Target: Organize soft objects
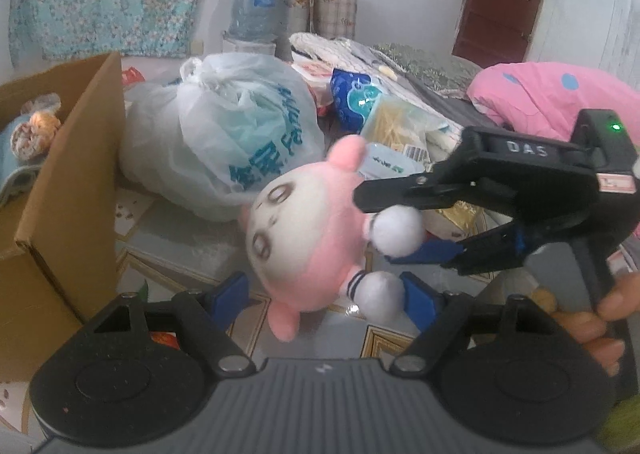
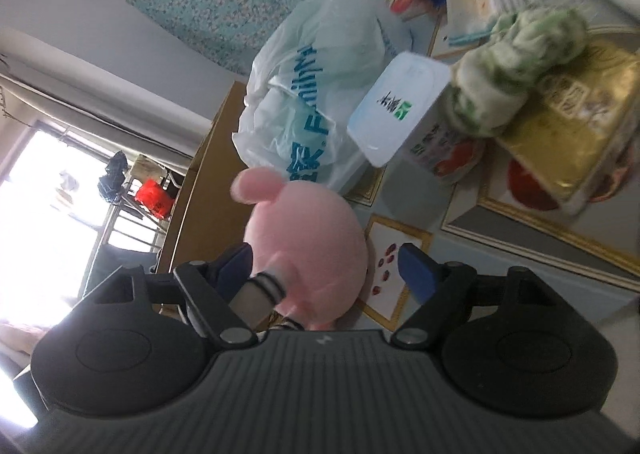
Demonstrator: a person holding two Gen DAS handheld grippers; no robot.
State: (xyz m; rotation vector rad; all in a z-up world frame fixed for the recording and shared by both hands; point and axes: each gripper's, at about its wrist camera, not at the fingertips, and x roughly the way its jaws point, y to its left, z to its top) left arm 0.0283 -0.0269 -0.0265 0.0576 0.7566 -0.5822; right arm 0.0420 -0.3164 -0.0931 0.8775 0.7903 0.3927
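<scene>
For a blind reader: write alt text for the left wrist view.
A pink plush toy hangs by one white foot between the right gripper's fingers, above the open left gripper. A cardboard box stands left, a tied plastic bag behind.

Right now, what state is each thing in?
Pink plush: turned sideways, one white foot between the right tool's fingers.
Right tool: around that foot, grip unclear.
Left tool: open, holding nothing.
Plastic bag: knotted shut.
Cardboard box: open.
Door: shut.
</scene>
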